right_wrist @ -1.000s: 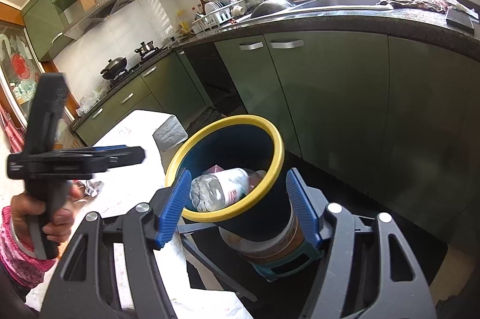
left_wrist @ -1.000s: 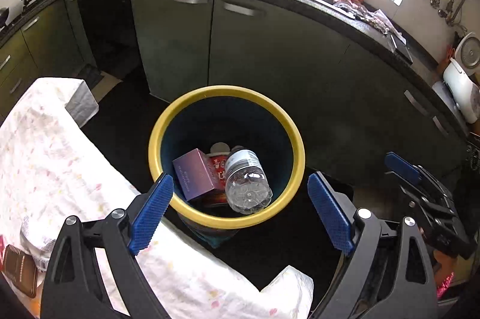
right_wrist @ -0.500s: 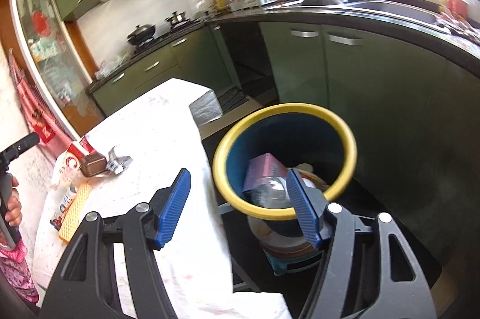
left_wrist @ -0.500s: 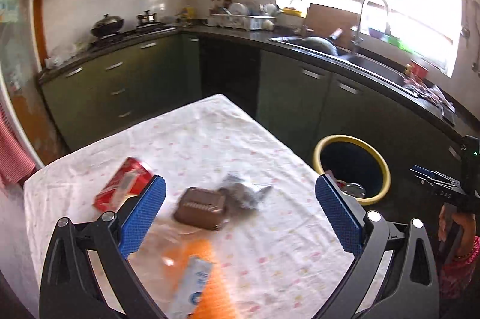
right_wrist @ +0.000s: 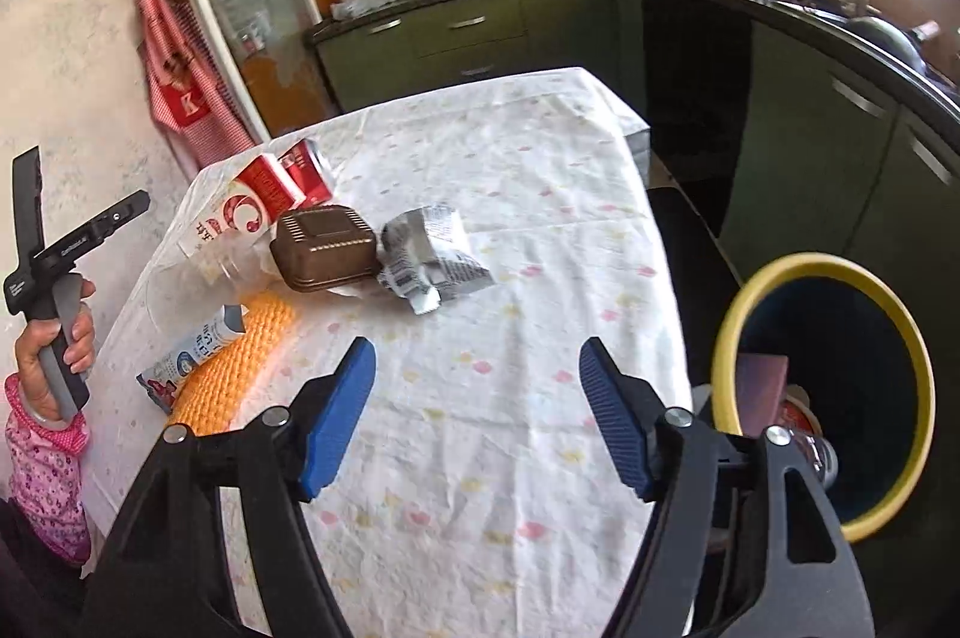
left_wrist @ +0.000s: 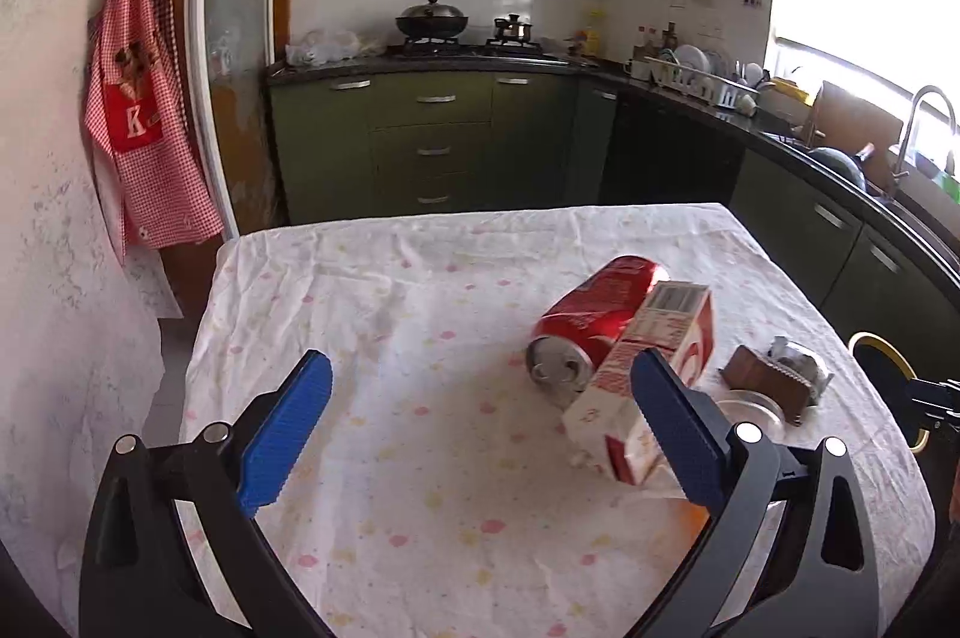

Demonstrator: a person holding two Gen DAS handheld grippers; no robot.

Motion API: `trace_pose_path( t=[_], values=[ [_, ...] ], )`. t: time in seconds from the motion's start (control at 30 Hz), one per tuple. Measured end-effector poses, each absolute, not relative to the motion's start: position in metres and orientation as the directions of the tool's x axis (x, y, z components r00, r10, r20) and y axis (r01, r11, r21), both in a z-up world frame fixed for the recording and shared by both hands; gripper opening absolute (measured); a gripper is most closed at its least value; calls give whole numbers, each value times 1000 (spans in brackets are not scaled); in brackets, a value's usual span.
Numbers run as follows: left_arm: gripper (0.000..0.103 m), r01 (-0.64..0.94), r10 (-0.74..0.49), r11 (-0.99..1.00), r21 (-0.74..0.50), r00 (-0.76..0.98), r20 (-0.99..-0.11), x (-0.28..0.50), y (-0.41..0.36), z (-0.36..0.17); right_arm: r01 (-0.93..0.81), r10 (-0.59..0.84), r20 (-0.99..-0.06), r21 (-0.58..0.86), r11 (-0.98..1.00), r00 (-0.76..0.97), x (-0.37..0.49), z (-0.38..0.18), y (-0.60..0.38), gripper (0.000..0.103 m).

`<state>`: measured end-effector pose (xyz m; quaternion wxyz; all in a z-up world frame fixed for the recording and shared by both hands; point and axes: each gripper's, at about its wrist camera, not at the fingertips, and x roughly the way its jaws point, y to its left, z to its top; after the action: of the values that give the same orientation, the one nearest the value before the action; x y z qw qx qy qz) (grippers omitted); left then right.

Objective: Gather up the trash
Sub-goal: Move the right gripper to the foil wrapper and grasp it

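A crushed red can (left_wrist: 594, 320) and a red and white carton (left_wrist: 645, 380) lie on the cloth-covered table (left_wrist: 420, 458), with a brown box (left_wrist: 765, 386) and a silver wrapper (left_wrist: 801, 362) to their right. My left gripper (left_wrist: 480, 434) is open and empty, the carton by its right finger. In the right wrist view the carton (right_wrist: 240, 212), brown box (right_wrist: 327, 248), wrapper (right_wrist: 432, 260), an orange mat (right_wrist: 237, 356) and a small pack (right_wrist: 186, 362) lie ahead. My right gripper (right_wrist: 477, 416) is open and empty. The yellow-rimmed bin (right_wrist: 834, 422) holds trash.
Green kitchen cabinets (left_wrist: 432, 146) with a stove run behind the table. A red apron (left_wrist: 144, 116) hangs on the left wall. The bin rim (left_wrist: 882, 368) stands off the table's right edge. The hand holding the left gripper (right_wrist: 54, 332) shows at left.
Both grippers have swung from the bin to the table. The left now faces the can and carton at close range. The right faces the table top, the bin now at its right.
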<state>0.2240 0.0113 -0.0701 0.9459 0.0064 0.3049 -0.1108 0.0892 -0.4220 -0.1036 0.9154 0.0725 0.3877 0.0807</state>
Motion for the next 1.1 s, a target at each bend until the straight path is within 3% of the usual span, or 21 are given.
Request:
trace_pose_path(
  t=[0.23,0.63,0.73,0.8,0.87,1.1],
  values=[
    [98,203,-230,973,-112,769,-597,232,19,-89,-230,200,-756,67,971,624,147,-112,-389,72],
    [98,214,-221,973,-86,761,-610,229,9,-93,-293,200,-821,41,955,534,196,-139,-375,72],
    [98,219,-221,973,-80,762,-609,227,6,-93,-293,202,-822,44,955,533,197,-139,-375,64],
    [98,220,-223,972,-80,760,-611,227,5,-93,-295,213,-823,58,954,527,197,-139,-374,50],
    [98,220,-223,972,-82,759,-611,227,5,-93,-295,213,-821,57,954,529,196,-138,-373,44],
    [98,220,-225,972,-84,759,-610,226,5,-92,-279,242,-791,94,956,562,182,-124,-375,36]
  ],
)
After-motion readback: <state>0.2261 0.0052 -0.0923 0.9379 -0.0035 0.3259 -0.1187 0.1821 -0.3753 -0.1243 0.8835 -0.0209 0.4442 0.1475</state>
